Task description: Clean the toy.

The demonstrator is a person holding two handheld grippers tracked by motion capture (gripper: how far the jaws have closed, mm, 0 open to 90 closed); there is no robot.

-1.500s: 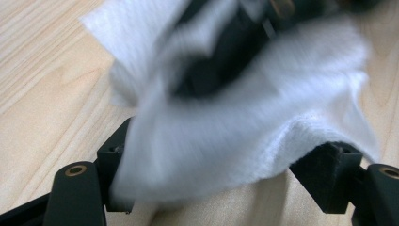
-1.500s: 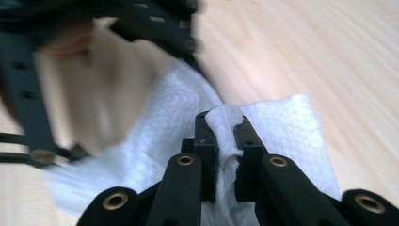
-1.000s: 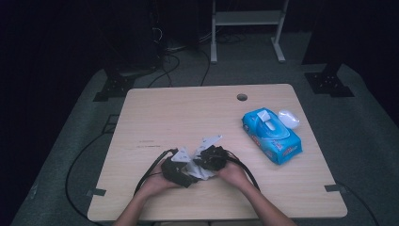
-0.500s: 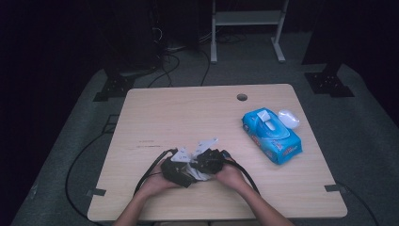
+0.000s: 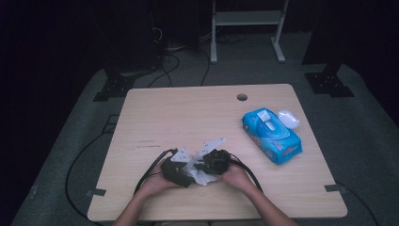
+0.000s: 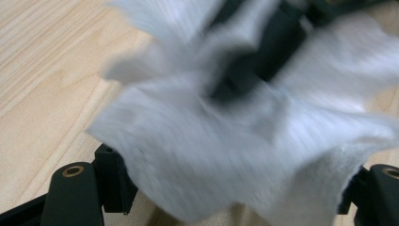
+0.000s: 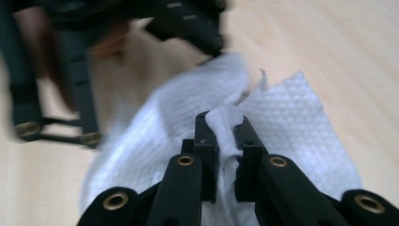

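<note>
The right gripper (image 7: 225, 141) is pinching a fold of the white wipe (image 7: 282, 122) between closed jaws. The left gripper (image 6: 226, 188) is standing open, with the wipe draping between its jaws, just above the table (image 5: 188, 117) near its front edge.

Dark lab: cabled table (image 5: 155, 117), stands (image 5: 329, 82)

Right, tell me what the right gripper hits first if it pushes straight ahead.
Likely the left gripper: it sits just past the wipe that the right gripper pinches, though depth is hard to judge.
</note>
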